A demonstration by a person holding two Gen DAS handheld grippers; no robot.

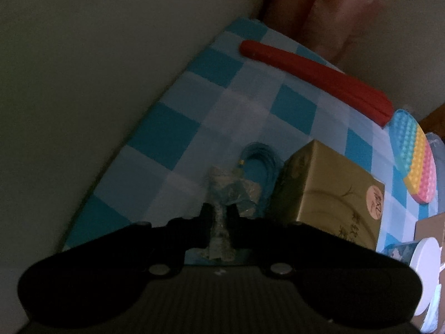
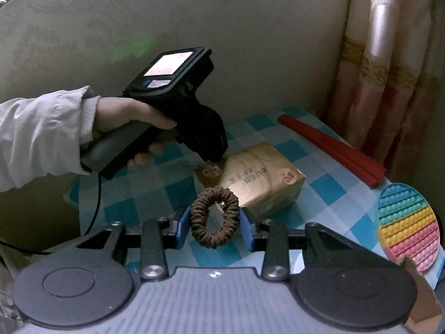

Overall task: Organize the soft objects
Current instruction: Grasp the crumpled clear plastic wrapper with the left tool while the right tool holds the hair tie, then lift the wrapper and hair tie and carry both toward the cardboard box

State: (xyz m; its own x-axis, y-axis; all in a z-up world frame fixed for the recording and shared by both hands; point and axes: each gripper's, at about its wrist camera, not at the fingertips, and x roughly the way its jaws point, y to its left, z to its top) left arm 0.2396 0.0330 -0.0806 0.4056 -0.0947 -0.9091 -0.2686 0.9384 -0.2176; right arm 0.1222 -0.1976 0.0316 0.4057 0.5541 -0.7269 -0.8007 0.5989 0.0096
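1. Leftmost, the left gripper [image 1: 219, 214] is seen from its own camera with jaws drawn together on a crinkled clear wrapper [image 1: 222, 192]. The wrapper is pinched at its lower part, and its upper part stands free above the fingertips. It is judged very light, limp and slippery; a pinch on a bunched fold is preferred, since a single flat layer could slide out.
2. Just beyond the wrapper, a blue coil [image 1: 257, 157] lies on the checked cloth [image 1: 167, 128], beside the gold pack [image 1: 328, 186]. The coil is judged light and floppy. What it is made of cannot be told.
3. To the right, the right gripper [image 2: 214, 220] is clamped on a brown scrunchie [image 2: 214, 217], jaws partly apart, blue pads pressing its two sides. The scrunchie is held upright above the cloth, in front of the gold pack. It is judged soft, springy and light; a squeeze across the ring is adequate.
4. Further right, a rainbow mat [image 2: 408, 228] lies at the cloth's edge, untouched; judged flexible.
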